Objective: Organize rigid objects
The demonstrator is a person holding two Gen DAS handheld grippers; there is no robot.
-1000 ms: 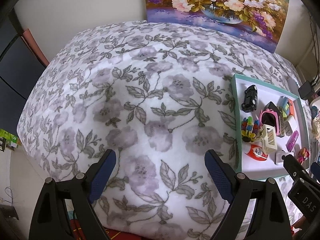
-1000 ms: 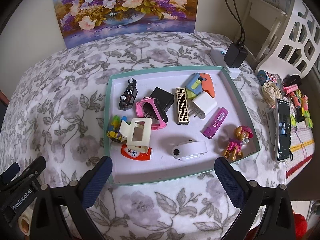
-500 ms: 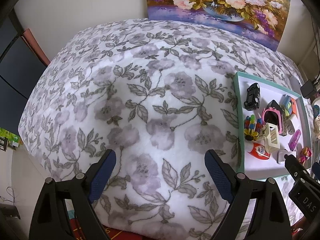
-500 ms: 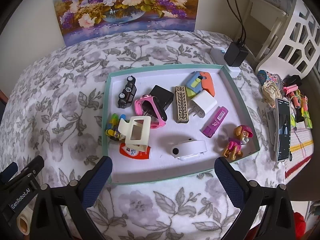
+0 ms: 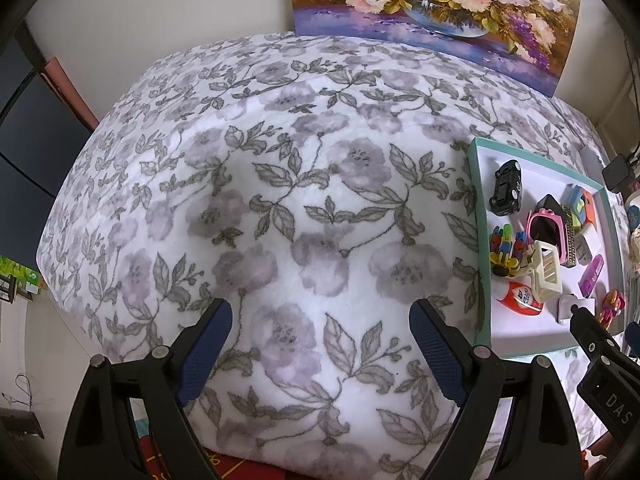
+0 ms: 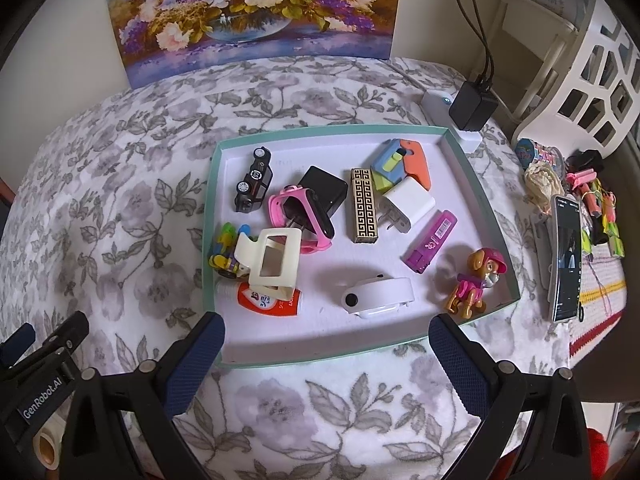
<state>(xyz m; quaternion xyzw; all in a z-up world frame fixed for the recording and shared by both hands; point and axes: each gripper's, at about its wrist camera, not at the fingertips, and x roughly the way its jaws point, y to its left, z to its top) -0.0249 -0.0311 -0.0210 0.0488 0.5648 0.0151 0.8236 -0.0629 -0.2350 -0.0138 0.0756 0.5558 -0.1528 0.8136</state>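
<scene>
A teal-rimmed white tray (image 6: pixel 484 200) lies on the floral blanket and holds several small objects: a black toy car (image 6: pixel 253 186), a pink watch (image 6: pixel 298 216), a cream hair claw (image 6: pixel 272 262), a gold patterned lighter (image 6: pixel 364 206), a white charger (image 6: pixel 408 204), a purple lighter (image 6: pixel 430 240), a white device (image 6: pixel 378 294) and a puppy figure (image 6: pixel 478 280). My right gripper (image 6: pixel 326 360) is open and empty above the tray's near edge. My left gripper (image 5: pixel 322 346) is open and empty over bare blanket, left of the tray (image 5: pixel 482 248).
A flower painting (image 6: pixel 252 12) leans on the back wall. A black power adapter (image 6: pixel 474 106) and a white lattice basket (image 6: pixel 592 64) stand at the back right. A phone (image 6: pixel 566 256) and small trinkets (image 6: pixel 596 200) lie right of the tray.
Both grippers have drawn slightly back and up; the tray sits a little farther in each view. Nothing in the tray has moved.
</scene>
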